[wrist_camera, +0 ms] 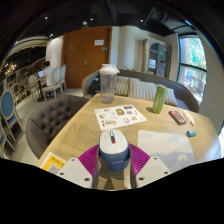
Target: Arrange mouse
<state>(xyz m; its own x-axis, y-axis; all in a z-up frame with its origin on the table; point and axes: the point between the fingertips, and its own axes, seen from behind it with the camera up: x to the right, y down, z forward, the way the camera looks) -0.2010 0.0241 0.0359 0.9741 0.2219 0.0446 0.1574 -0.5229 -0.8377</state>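
Mouse clamped in the claw above the wooden bench.

A grey-and-white mouse is held between the two pads of the claw, which appear pressed against its sides, though contact on the far side is partly hidden. Beyond the fingers, a printed sheet is laid on the bench, with a green bottle further off and a clear jug near the far edge.
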